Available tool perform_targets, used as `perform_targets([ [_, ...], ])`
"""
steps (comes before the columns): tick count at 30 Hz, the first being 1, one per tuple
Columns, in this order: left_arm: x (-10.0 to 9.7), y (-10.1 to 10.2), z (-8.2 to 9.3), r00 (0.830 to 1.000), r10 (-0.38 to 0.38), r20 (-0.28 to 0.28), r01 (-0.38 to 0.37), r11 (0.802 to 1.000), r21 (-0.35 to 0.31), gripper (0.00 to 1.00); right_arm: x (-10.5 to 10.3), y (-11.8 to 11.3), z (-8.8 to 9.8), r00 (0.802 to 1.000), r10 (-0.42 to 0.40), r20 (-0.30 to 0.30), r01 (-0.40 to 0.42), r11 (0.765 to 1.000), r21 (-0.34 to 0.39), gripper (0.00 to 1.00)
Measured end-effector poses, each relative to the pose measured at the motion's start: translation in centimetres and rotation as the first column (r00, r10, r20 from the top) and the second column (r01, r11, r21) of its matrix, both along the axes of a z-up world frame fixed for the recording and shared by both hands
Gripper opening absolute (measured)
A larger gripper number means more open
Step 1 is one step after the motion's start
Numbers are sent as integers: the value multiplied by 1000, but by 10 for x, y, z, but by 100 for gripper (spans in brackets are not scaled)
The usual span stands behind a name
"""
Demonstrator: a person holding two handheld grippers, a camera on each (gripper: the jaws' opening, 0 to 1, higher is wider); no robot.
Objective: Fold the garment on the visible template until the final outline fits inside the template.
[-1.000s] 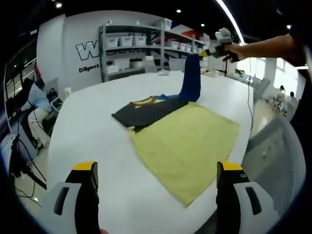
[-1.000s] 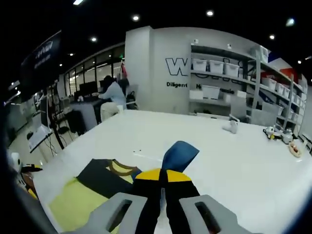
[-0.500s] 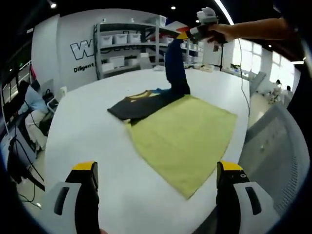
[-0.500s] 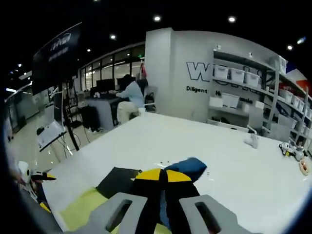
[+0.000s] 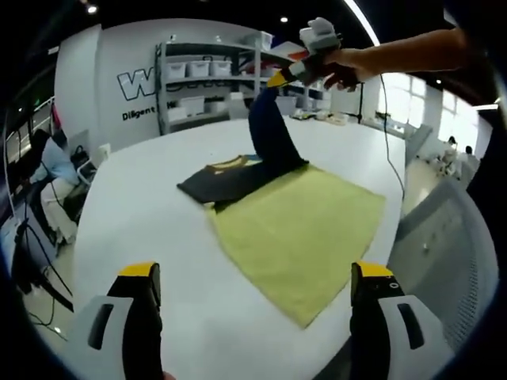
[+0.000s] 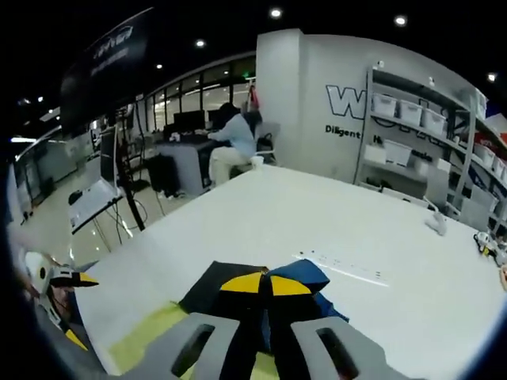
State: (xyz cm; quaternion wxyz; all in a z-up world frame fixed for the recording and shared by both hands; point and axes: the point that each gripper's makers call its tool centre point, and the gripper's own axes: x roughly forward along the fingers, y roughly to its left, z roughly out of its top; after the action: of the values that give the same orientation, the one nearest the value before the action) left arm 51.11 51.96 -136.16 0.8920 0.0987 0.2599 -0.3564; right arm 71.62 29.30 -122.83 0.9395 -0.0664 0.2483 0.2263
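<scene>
A dark garment (image 5: 226, 179) with a yellow collar trim lies on the white table (image 5: 142, 214), at the far edge of the yellow-green template (image 5: 305, 229). Its blue part (image 5: 269, 134) is lifted high, and my right gripper (image 5: 287, 75), held by a hand, is shut on the top of it. In the right gripper view the jaws are closed on the blue fabric (image 6: 305, 277), with the dark garment (image 6: 207, 291) and the template (image 6: 142, 344) below. My left gripper (image 5: 255, 271) hovers open over the table's near edge, holding nothing.
A grey chair (image 5: 444, 245) stands at the table's right side. Shelves with white bins (image 5: 210, 75) line the back wall. A person (image 6: 234, 142) sits at a desk beyond the table. Small items (image 6: 434, 223) lie on the far tabletop. Cables and stands (image 5: 32, 261) crowd the floor at left.
My right gripper has carried the lifted blue fabric leftward over the dark garment in the left gripper view. The left gripper stays open and roughly in place.
</scene>
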Motion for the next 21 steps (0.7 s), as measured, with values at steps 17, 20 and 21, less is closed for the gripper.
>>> perform_targets([
  [17, -4, 13, 4, 999, 40, -13, -40, 999, -27, 97, 14, 63, -54, 997, 23, -70, -24, 1000, -8, 0],
  [20, -6, 14, 3, 999, 37, -18, -37, 999, -17, 97, 19, 68, -63, 996, 30, -85, -30, 999, -9, 0],
  [21, -7, 15, 2, 999, 35, -20, -35, 999, -13, 97, 19, 70, -66, 996, 33, -89, -34, 999, -12, 0],
])
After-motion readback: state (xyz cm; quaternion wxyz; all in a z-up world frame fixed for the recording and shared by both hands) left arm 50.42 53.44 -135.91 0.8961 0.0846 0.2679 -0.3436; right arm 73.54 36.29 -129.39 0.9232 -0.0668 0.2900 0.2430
